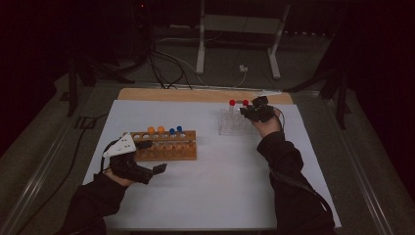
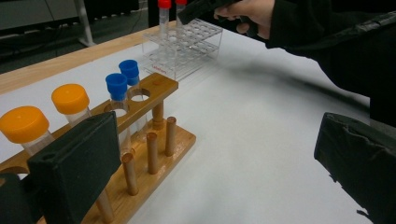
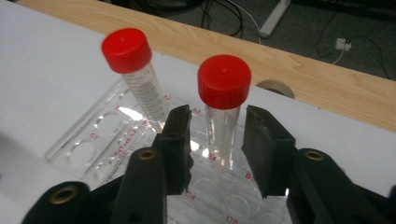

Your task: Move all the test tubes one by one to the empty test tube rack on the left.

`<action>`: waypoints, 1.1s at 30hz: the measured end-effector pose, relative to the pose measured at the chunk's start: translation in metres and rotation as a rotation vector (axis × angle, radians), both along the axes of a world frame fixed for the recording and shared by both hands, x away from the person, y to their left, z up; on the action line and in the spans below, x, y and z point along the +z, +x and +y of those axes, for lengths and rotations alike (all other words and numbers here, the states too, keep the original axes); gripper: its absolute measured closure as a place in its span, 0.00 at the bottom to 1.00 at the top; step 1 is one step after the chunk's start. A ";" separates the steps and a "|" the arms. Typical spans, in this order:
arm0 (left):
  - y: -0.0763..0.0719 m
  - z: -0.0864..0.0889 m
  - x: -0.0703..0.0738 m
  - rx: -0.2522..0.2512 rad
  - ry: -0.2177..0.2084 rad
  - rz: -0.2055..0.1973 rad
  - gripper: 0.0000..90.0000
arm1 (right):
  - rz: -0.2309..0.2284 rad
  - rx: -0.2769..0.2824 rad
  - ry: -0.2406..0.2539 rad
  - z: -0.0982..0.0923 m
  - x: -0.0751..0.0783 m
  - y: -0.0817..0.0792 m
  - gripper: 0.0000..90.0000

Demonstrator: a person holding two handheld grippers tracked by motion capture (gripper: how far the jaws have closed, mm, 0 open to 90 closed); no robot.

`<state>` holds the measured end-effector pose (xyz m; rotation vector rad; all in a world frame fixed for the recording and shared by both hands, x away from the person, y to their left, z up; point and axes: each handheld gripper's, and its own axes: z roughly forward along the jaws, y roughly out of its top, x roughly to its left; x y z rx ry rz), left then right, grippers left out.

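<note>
Right gripper (image 3: 215, 144) fingers narrowly astride (not touching) a red-capped tube (image 3: 223, 107).

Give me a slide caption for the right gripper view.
Right tongs straddle a red-capped tube standing in the clear rack, pads not yet touching.

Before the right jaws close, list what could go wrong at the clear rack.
1. The right gripper straddles the nearer red-capped clear tube with gaps on both sides; an off-centre squeeze could tilt it.
2. The other red-capped tube already leans close by; the jaw beside it might knock it.
3. The clear plastic rack looks light and may lift with the tube.
</note>
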<state>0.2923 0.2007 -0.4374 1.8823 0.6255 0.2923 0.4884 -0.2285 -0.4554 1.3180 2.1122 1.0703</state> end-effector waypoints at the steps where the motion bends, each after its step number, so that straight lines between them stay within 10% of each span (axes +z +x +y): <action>1: 0.000 0.000 0.000 -0.001 -0.001 0.000 0.01 | 0.004 -0.012 -0.017 0.001 -0.001 0.002 0.70; 17: 0.001 -0.001 -0.002 0.003 0.002 0.008 0.01 | -0.007 -0.019 -0.030 0.004 -0.001 0.004 0.83; 33: 0.002 0.000 0.001 0.003 0.002 0.008 0.01 | -0.120 -0.001 -0.059 0.004 0.048 -0.010 0.83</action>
